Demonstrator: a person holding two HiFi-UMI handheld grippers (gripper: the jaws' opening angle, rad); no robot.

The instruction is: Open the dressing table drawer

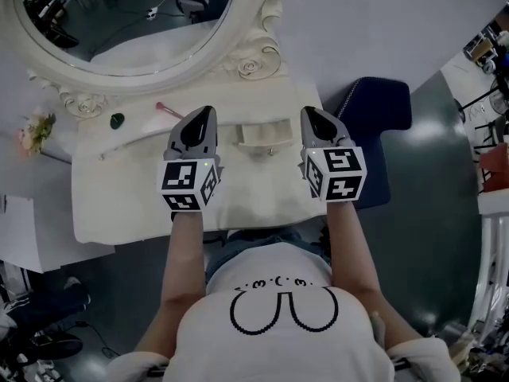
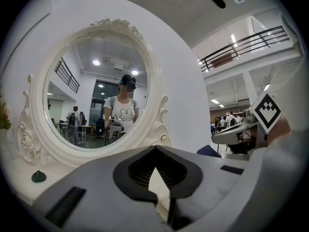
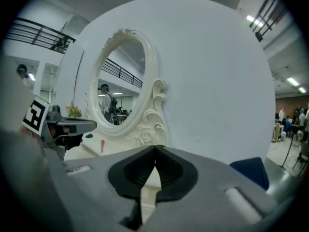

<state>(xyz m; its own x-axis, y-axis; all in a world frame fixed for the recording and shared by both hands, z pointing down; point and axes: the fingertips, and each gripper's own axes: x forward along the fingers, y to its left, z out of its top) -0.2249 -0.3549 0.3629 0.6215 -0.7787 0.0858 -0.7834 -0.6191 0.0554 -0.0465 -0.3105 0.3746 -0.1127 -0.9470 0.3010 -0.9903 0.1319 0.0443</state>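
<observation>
There's the drawer, mid-front of the counter and seemingly pulled out, between the left gripper and right gripper, both closed on nothing; a careless dip could knock it back in.

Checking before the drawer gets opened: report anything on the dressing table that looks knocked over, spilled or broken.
Nothing stands out. A pink stick lies flat on the dressing table by the mirror frame, a small green object sits nearby; no spill or damage shows.
</observation>
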